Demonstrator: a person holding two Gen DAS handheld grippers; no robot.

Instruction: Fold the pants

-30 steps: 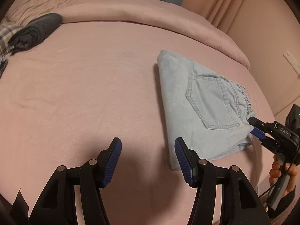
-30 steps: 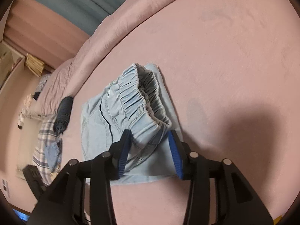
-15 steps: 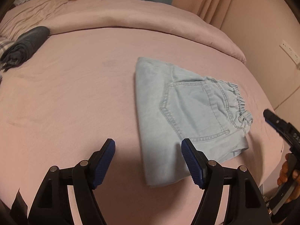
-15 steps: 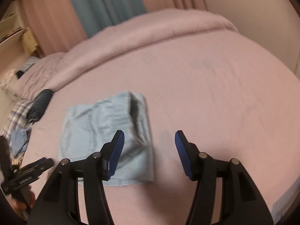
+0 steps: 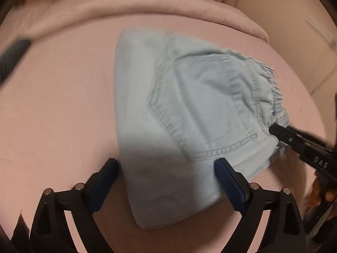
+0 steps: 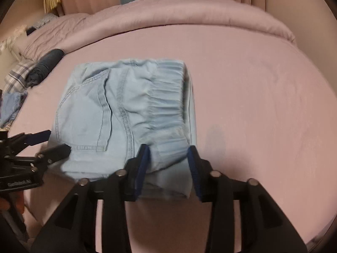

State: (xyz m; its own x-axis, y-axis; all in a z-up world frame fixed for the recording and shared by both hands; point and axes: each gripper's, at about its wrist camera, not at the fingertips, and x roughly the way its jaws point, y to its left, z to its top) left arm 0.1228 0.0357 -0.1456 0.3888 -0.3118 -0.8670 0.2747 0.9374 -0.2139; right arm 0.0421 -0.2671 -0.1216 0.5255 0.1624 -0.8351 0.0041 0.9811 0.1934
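Blue pads of the left gripper (image 5: 166, 179) are standing wide apart, straddling the near corner of the folded light denim pants (image 5: 189, 113) without clamping. The right gripper (image 6: 168, 164) is also gaping open, its fingers (image 6: 141, 164) flanking the gathered elastic waistband (image 6: 166, 97). The pants are lying folded flat on the pink bed (image 6: 252, 88). Farther off, a dark rolled garment (image 6: 45, 65) is resting near a plaid cloth (image 6: 14, 76).

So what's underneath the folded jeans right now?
The folded jeans lie on the pink bedsheet, which shows all around them. A lower denim layer peeks out beside the waistband; anything beneath is covered.
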